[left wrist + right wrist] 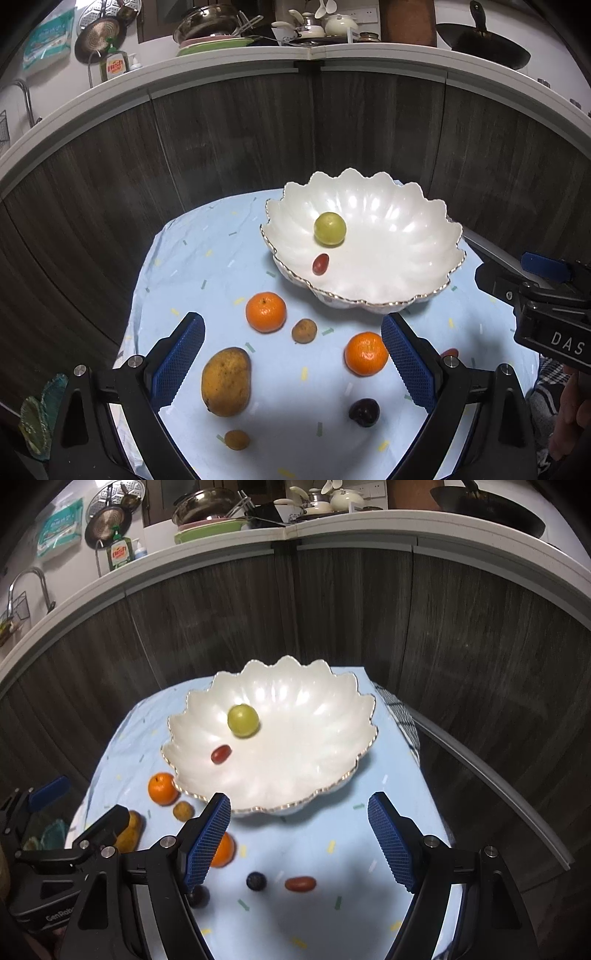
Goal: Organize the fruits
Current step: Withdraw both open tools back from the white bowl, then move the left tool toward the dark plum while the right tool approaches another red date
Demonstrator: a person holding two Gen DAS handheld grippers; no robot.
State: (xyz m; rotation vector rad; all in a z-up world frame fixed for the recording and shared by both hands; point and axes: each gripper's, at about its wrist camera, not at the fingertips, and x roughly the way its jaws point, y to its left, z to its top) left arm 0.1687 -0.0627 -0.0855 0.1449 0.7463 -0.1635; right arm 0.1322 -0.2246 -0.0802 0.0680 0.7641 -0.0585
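Your glossy white scalloped bowl (280, 775) sat beyond both grippers, holding a green grape (242, 720) and a red oval fruit (221, 754). Your left gripper (293, 363) was spread wide above a rough yellow mango (226, 382). Your right gripper (299, 845) was spread too, empty, above a small dark round berry (256, 881).

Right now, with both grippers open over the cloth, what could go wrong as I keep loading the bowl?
The green fruit and red one sit loose in the bowl; a dropped fruit may knock them around. The left gripper brackets an orange beside a small brown fruit, easily nudged. The right gripper hangs close to the bowl's rim.
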